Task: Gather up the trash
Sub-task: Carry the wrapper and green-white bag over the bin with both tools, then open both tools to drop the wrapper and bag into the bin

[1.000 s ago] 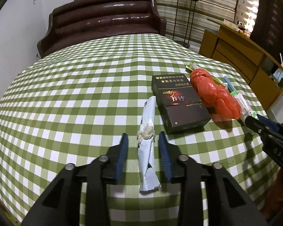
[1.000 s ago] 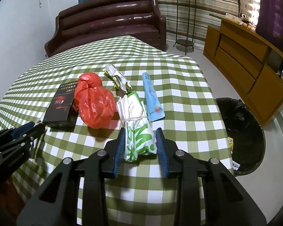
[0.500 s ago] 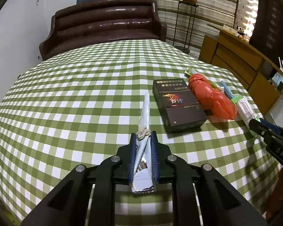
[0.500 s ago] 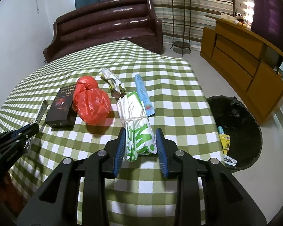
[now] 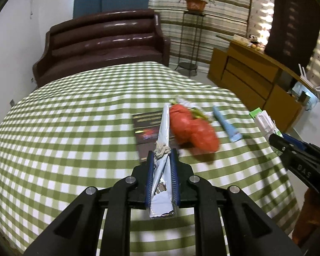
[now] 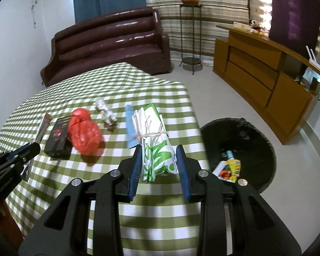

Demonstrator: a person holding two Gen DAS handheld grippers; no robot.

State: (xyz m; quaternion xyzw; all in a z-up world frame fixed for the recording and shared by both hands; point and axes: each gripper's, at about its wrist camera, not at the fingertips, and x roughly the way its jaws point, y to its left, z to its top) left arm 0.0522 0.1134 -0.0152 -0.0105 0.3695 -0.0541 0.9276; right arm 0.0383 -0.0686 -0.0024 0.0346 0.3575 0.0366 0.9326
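Glossy leather sofa (image 6: pixel 108 49); checked cloth tablecloth (image 6: pixel 164 211); crinkled foil wrapper (image 5: pixel 163 177).

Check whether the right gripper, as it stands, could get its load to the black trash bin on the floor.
Probably yes. The right gripper is shut on the green-and-white bag bundle, lifted off the tablecloth. The black trash bin sits open beside the table's edge, with nothing visible between them.

A table under a green-checked cloth (image 6: pixel 91 192) carries a dark box (image 6: pixel 58 137). Touching its right side lies a red bag (image 6: pixel 84 131); farther right, a crumpled wrapper (image 6: pixel 106 113) and a blue packet (image 6: pixel 130 128).
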